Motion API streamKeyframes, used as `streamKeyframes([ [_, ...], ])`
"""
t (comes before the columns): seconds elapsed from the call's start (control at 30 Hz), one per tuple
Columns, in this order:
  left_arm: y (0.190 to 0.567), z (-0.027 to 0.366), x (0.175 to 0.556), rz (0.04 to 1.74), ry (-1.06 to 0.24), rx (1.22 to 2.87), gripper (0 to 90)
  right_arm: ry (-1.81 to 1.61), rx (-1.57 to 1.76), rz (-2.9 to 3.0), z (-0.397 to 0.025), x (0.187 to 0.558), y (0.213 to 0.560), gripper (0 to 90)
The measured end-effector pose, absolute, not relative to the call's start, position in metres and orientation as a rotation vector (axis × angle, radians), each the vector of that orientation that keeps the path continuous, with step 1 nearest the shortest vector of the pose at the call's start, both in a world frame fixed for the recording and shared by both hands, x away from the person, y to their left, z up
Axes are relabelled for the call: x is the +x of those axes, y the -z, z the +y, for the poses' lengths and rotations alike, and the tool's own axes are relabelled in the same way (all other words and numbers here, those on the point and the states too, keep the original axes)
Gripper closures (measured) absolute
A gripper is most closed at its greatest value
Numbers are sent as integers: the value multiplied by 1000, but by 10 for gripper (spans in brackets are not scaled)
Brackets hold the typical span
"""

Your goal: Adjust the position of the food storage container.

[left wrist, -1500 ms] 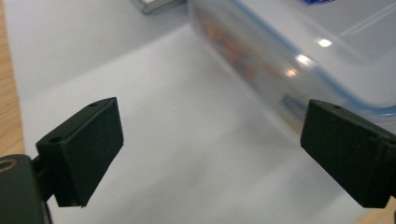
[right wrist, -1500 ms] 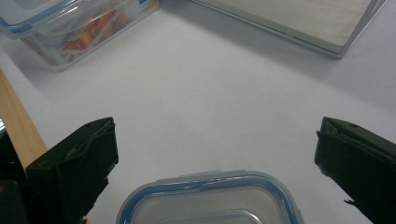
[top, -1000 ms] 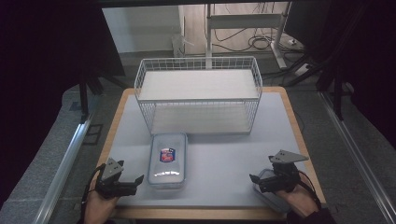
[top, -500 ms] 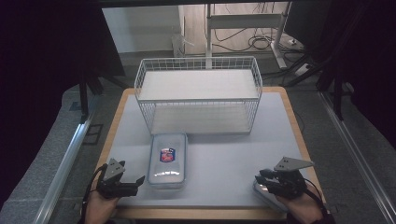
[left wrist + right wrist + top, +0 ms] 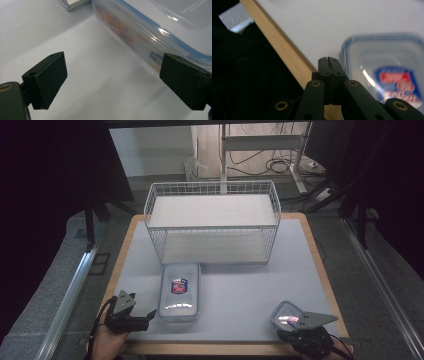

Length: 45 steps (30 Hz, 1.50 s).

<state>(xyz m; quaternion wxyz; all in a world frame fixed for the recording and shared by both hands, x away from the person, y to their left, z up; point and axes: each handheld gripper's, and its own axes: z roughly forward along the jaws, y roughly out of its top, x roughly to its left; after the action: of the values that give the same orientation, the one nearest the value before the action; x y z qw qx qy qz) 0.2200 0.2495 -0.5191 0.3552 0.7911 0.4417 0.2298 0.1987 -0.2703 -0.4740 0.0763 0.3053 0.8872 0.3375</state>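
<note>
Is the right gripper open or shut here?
Shut. In its own view the right gripper has both black jaws pressed together with nothing between them, beside the small lidded container.

Nothing really readable here. The big box (image 5: 179,291) has a red and blue sticker (image 5: 178,285) on its lid, too small to make out. The small box (image 5: 387,75) has the same kind of label (image 5: 398,83), blurred. There's faint embossed print on the big box's lid (image 5: 197,7), also illegible.

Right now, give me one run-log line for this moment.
left gripper: open, beside large container | right gripper: shut, empty, beside small container | wire basket: empty
</note>
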Motion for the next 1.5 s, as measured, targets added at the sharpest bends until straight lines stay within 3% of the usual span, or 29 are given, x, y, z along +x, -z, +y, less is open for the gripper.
streamKeyframes([
  [0.47,521,249,222,1152,-586,2053,77,-959,982,2631,-280,213,480,900],
  [1.1,523,249,225,1187,-555,2037,89,-970,1183,2453,-323,272,480,900],
  [1.3,523,249,226,1188,-532,2050,80,-956,1174,2435,-319,269,479,898],
  [1.33,523,248,226,1188,-520,2049,105,-972,1169,2430,-318,268,478,898],
  [1.4,522,246,225,1171,-504,2064,253,-999,1143,2417,-312,267,473,898],
  [1.43,521,245,224,1144,-487,2083,253,-999,1143,2417,-312,267,473,898],
  [1.5,522,240,224,1122,-457,2112,384,-1016,1120,2423,-305,270,468,898],
])
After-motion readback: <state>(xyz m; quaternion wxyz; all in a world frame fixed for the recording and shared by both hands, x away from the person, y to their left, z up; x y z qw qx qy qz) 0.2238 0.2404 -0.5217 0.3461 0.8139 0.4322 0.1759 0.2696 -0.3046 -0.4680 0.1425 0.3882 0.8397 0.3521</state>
